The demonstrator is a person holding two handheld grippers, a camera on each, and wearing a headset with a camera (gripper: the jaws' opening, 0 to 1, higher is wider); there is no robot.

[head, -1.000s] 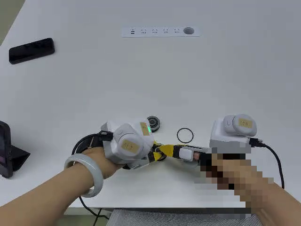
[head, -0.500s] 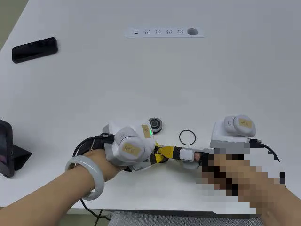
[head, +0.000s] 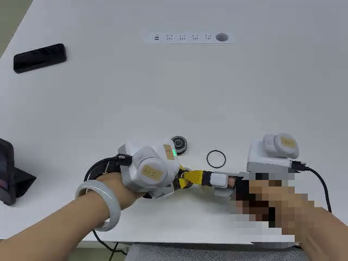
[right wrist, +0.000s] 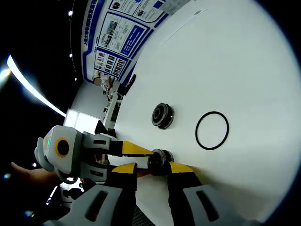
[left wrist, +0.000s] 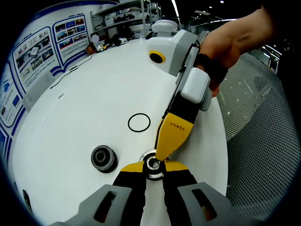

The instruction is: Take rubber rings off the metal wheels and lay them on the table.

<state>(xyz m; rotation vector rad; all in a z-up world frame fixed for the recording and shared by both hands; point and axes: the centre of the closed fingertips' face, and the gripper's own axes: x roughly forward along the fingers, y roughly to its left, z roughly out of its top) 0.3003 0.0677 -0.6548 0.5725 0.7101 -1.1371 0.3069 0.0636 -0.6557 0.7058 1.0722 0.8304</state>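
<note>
A small metal wheel (left wrist: 153, 165) is held just above the table, and my left gripper (left wrist: 154, 166) is shut on it. My right gripper (right wrist: 154, 167) comes in from the opposite side, its yellow jaws closed around the same wheel (right wrist: 160, 161) at its dark rim. In the head view the two grippers meet tip to tip near the table's front edge, left gripper (head: 184, 179) against right gripper (head: 191, 175). A second wheel (head: 178, 144) with a black rim lies just behind them. One loose black rubber ring (head: 216, 159) lies flat to its right.
A white power strip (head: 187, 37) lies at the back of the white table (head: 244, 98). A black phone (head: 39, 57) lies at the back left, and a dark device (head: 5, 173) stands at the left edge. Cables trail from both grippers by the front edge.
Both grippers stay joined at the held wheel. The right hand has drifted slightly to the right. The wheel and the ring on the table have not moved.
</note>
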